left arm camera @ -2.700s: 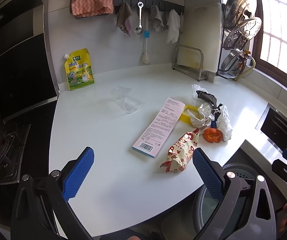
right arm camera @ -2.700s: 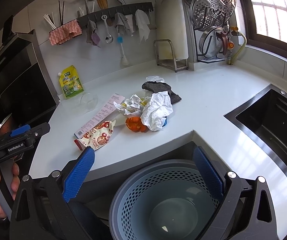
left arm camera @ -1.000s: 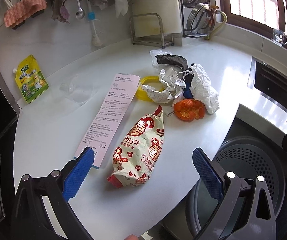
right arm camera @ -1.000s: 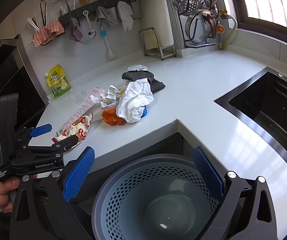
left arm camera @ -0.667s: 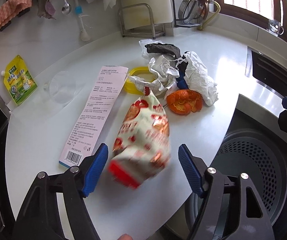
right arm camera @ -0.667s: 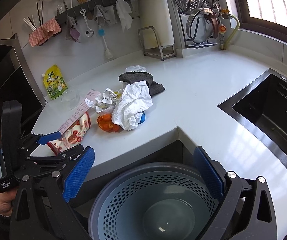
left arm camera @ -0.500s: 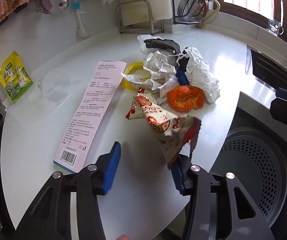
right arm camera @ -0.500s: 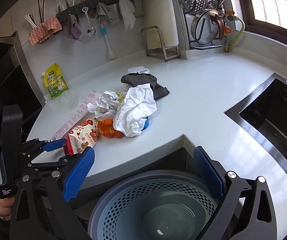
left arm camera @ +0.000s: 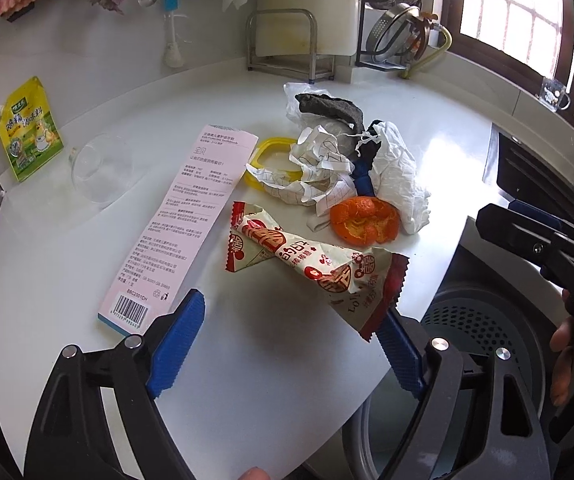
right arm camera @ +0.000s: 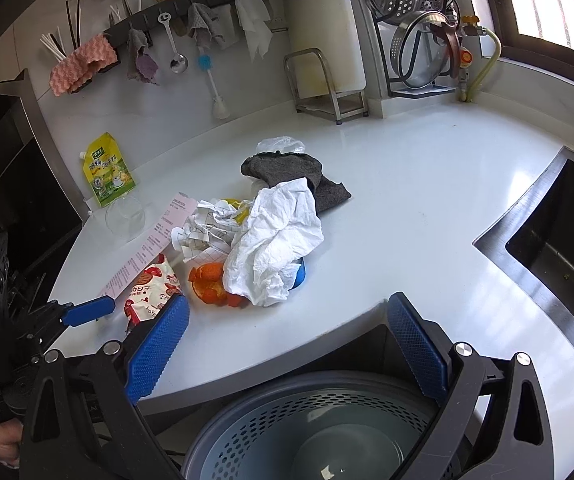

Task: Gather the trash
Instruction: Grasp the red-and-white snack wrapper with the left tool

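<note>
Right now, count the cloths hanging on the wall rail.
4: pink waffle cloth at the left end, purple-grey rag, grey rag, white cloth rightmost. Others may be hidden.

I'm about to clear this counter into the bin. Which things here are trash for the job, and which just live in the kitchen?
Trash to collect: snack wrapper, orange peel, crumpled white paper, pink leaflet; it goes in the grey bin.

Just there: yellow pouch, pink sponge, hanging spoon, pot lids rack, sink.
</note>
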Demonstrator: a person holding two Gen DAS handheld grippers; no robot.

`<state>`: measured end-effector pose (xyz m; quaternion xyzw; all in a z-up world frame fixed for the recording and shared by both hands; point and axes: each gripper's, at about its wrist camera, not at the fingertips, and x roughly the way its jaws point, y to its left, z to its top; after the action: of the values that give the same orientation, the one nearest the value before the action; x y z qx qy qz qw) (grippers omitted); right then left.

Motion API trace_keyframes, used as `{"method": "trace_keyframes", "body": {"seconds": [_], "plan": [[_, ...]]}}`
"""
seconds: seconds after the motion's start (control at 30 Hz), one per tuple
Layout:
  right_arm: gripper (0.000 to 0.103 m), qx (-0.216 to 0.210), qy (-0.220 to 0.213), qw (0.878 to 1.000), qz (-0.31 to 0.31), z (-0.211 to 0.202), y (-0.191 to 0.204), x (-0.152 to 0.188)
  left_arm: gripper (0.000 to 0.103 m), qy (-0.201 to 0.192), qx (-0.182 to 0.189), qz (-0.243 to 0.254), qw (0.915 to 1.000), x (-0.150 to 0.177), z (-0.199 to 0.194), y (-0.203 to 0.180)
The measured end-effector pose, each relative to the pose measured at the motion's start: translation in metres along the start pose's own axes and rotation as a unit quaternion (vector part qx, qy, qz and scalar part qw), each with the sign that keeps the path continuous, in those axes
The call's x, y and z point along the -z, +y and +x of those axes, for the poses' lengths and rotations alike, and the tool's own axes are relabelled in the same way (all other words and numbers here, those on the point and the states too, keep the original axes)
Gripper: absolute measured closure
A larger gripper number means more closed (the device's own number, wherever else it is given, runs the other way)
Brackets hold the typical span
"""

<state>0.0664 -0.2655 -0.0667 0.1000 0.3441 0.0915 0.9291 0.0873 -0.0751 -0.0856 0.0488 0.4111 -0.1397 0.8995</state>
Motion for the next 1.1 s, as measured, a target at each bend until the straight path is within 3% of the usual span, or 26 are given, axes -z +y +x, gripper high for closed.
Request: {"method": "trace_keyframes", "body": {"seconds": [0.13,0.3,0.43,0.53,0.6,0.73,0.83,0.97,1.1], "plan": [[0.009,0.002,0.0,1.0,0.005,-0.002,-0.006,0.002,0.019,0.01,0.027,-0.023,0.9993,0.003,-0.002,-0.003],[0.009,0.0,-0.005,1.0,0.013,-0.006,-0.012,0.005,0.009,0.016,0.054,-0.071,0.9959,0.008,-0.013,0.0],[0.009,-0.002,-0.005,1.0,0.02,-0.006,-0.019,0.008,0.009,0.024,0.061,-0.11,0.9917,0.013,-0.017,0.005],[0.009,-0.004,-0.008,1.0,0.024,-0.009,-0.023,0.009,0.008,0.008,0.045,-0.154,0.987,0.013,-0.025,0.02],[0.009,-0.004,-0.012,1.0,0.028,-0.011,-0.026,0.009,0.007,-0.005,0.011,-0.172,0.9851,0.012,-0.029,0.03],[0.009,-0.004,-0.019,0.999,0.036,-0.016,-0.032,0.008,0.007,0.004,-0.043,-0.143,0.9887,0.012,-0.025,0.032],[0.009,-0.004,-0.024,0.999,0.039,-0.019,-0.035,0.008,0.007,0.03,-0.009,-0.096,0.9949,0.016,-0.023,0.014],[0.009,-0.003,-0.029,0.999,0.044,-0.022,-0.037,0.007,0.007,0.038,0.04,-0.114,0.992,0.021,-0.026,0.008],[0.009,-0.007,-0.029,0.999,0.043,-0.023,-0.035,0.008,0.007,0.019,0.033,-0.122,0.9918,0.004,-0.022,0.006]]}}
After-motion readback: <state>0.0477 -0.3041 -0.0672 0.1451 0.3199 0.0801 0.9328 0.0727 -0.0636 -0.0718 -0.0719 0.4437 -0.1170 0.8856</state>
